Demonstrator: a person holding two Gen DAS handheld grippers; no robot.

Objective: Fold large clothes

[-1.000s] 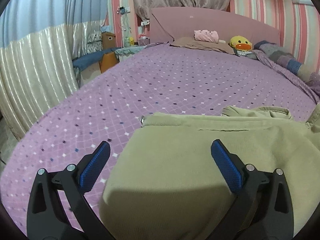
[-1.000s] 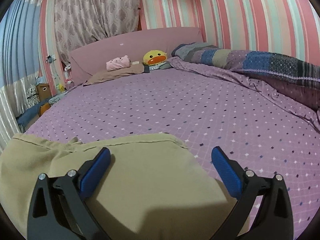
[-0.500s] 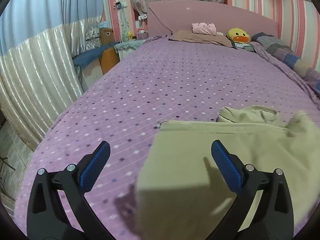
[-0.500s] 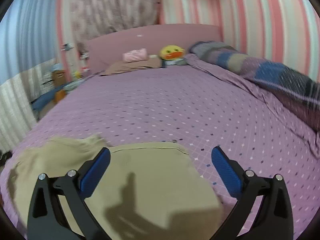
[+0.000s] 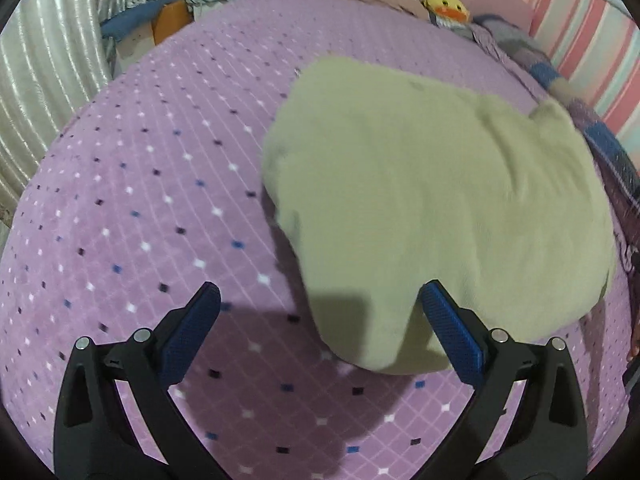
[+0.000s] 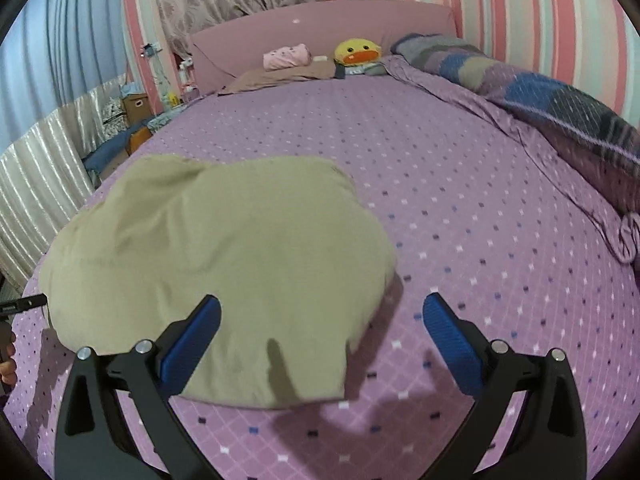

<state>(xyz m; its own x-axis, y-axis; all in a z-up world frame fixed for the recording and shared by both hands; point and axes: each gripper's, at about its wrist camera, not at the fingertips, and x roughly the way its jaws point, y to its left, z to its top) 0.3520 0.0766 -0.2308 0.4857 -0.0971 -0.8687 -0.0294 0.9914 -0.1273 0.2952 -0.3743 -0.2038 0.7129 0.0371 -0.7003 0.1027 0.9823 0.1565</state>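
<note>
Here, in the left wrist view, the left gripper (image 5: pixel 319 306) is spread wide and holds nothing; the khaki garment (image 5: pixel 436 200) lies bundled on the purple bedspread (image 5: pixel 140 200) ahead and to its right. In the right wrist view, the right gripper (image 6: pixel 320 316) is likewise spread and empty, with the garment (image 6: pixel 224 256) ahead, to its left.
</note>
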